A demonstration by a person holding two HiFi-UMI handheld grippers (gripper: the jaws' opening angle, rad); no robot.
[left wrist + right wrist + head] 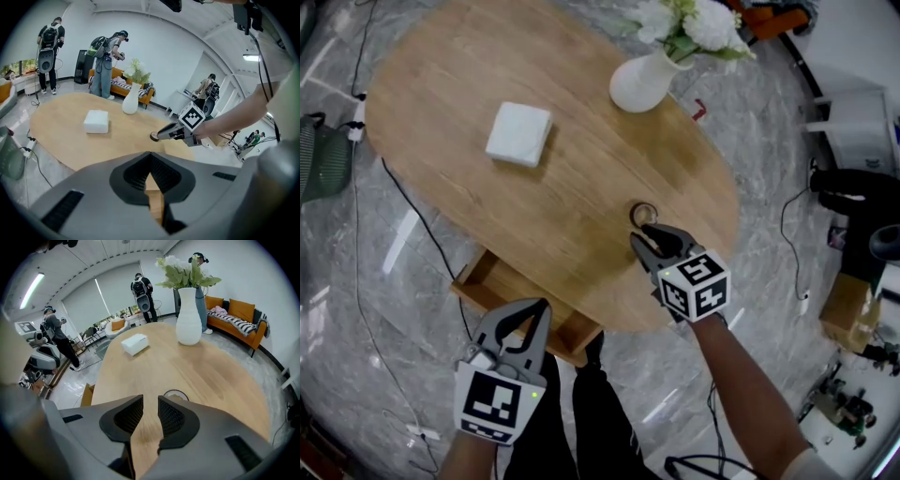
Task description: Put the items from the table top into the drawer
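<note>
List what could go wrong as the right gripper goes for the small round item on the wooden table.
1. The small, round, dark-rimmed item lies low on the oval wooden table, just ahead of one jaw of the open right gripper, not between the jaws. Closing now may miss it or shove it.
2. The shut left gripper hangs by the open wooden drawer. The right gripper could bump it when carrying the item there.

Small round dark-rimmed ring (643, 214) flat, just past right gripper (647, 236) fingertips; white square block (519, 133) well beyond. Wooden drawer (502, 286) open, just beyond left gripper (530, 314) fingertips.
</note>
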